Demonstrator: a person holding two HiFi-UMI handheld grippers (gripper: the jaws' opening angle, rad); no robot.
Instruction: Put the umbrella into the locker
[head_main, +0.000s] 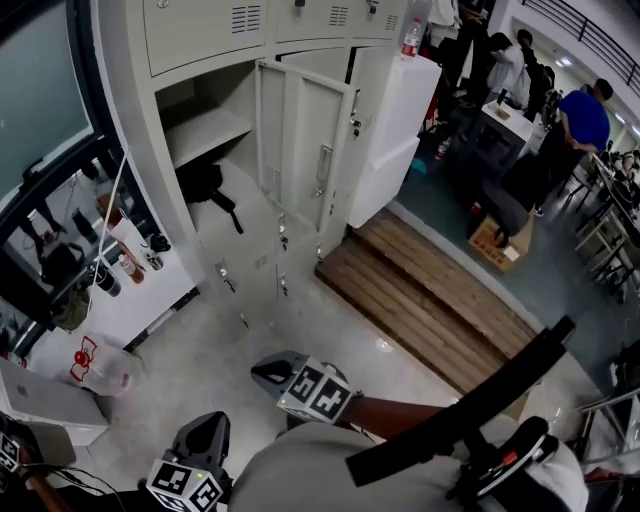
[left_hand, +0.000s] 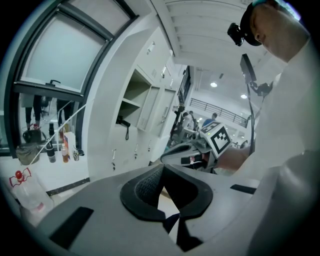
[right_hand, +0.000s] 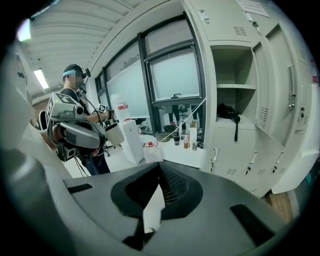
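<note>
The black folded umbrella lies in the open locker compartment under a shelf, its strap hanging over the front edge. It also shows in the left gripper view and the right gripper view. Both grippers are low and well short of the locker, above the pale floor. My left gripper is shut, with nothing between its pads. My right gripper is shut and empty too. Each gripper sees the other: the right gripper and the left gripper.
The locker door hangs open to the right of the compartment. A wooden platform lies on the floor at right, beside a white cabinet. Bottles stand on a white ledge at left, with a plastic bag below. People work at the back right.
</note>
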